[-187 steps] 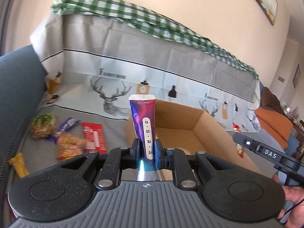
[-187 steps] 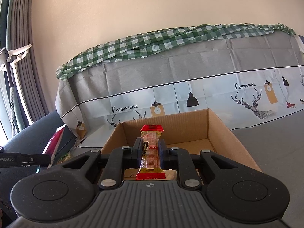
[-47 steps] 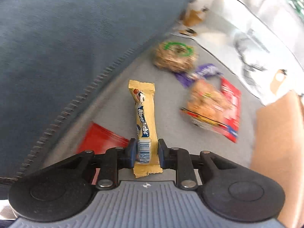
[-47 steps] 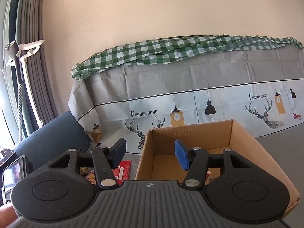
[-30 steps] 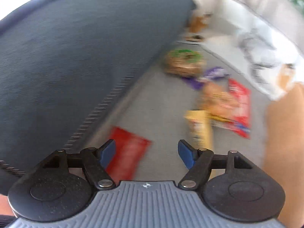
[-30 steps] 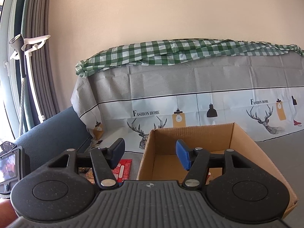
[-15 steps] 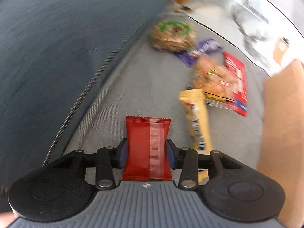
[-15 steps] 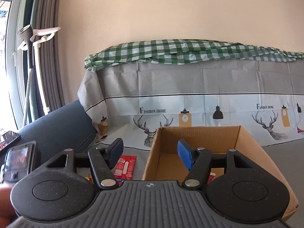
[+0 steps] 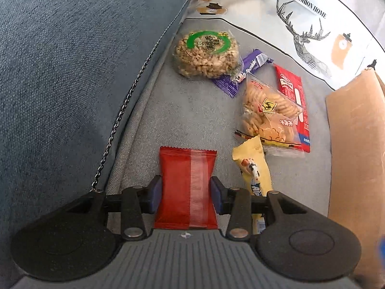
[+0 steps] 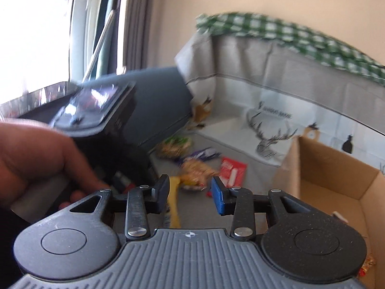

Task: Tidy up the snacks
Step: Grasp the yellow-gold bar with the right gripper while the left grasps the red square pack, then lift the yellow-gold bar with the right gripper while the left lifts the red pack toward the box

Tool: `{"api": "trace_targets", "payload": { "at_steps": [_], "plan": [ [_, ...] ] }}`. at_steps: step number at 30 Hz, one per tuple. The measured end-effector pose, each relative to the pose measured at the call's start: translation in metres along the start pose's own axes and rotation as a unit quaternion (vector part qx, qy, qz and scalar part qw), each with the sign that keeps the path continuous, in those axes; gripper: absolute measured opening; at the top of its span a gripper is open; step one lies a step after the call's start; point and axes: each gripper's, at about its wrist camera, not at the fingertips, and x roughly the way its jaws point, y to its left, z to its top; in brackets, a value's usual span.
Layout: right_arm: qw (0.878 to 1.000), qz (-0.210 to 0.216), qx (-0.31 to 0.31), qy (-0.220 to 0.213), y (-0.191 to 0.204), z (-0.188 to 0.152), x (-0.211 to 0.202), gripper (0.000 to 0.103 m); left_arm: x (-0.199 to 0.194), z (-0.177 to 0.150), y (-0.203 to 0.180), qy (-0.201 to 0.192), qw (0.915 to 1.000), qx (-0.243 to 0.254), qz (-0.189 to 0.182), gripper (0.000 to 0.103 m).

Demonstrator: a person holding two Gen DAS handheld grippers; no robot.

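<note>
My left gripper (image 9: 184, 193) is shut on a red snack packet (image 9: 186, 187) that lies on the grey sofa seat. A yellow candy bar (image 9: 253, 168) lies just right of it. Further off lie a round rice-puff cake (image 9: 207, 54), a purple bar (image 9: 240, 72), a clear bag of crackers (image 9: 269, 113) and a red flat packet (image 9: 293, 96). My right gripper (image 10: 190, 196) is open and empty, above the yellow bar (image 10: 174, 200). The cardboard box (image 10: 336, 168) stands at the right; its wall shows in the left wrist view (image 9: 356, 144).
The dark blue sofa cushion (image 9: 72, 60) rises at the left. A deer-print cover (image 9: 300, 19) drapes the sofa back. The hand holding the left gripper (image 10: 36, 159) fills the left of the right wrist view. The right wrist view is blurred.
My left gripper let go of the yellow bar, shifted left and closed on the red packet. My right gripper swung left from over the box toward the snack pile, still open.
</note>
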Motion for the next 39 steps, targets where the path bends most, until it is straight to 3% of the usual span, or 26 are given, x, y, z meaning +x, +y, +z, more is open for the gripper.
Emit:
{"api": "trace_targets", "payload": {
  "at_steps": [3,7,11,18,19,20,21,28,33,39],
  "plan": [
    [0.999,-0.013,-0.008,0.052,0.012,-0.004,0.033,0.039,0.000,0.000,0.002,-0.003,1.0000,-0.002,-0.005,0.047],
    [0.993,-0.017,0.031,0.109,0.010,-0.009,0.070,0.042,-0.002,0.000,0.006,-0.004,0.9999,-0.002,-0.011,0.047],
    [0.989,-0.022,0.053,0.138,0.007,-0.015,0.095,0.051,-0.002,0.000,0.006,-0.005,0.9999,-0.002,-0.014,0.047],
    [0.983,-0.009,0.053,0.174,0.009,-0.026,0.125,0.048,-0.002,0.001,0.005,-0.008,0.9999,-0.003,-0.013,0.047],
    [0.983,-0.008,0.054,0.177,0.008,-0.027,0.126,0.043,-0.002,0.001,0.005,-0.008,0.9999,-0.005,-0.013,0.047],
    [0.982,-0.004,0.057,0.180,0.008,-0.028,0.128,0.028,-0.001,0.002,0.005,-0.009,0.9999,-0.006,-0.014,0.047],
    [0.982,0.000,0.062,0.180,0.007,-0.029,0.129,0.026,-0.001,0.002,0.005,-0.009,0.9998,-0.006,-0.014,0.047],
    [0.986,0.002,0.068,0.153,0.001,-0.024,0.112,0.025,-0.007,0.002,0.007,-0.015,0.9993,-0.017,-0.030,0.047],
    [0.983,0.000,0.088,0.161,-0.006,-0.026,0.095,0.025,-0.019,-0.001,0.006,-0.025,0.9989,-0.016,-0.038,0.047],
    [0.987,-0.003,0.085,0.138,-0.012,-0.024,0.075,0.025,-0.042,-0.004,0.000,-0.056,0.9967,-0.014,-0.057,0.047]
  ]
}}
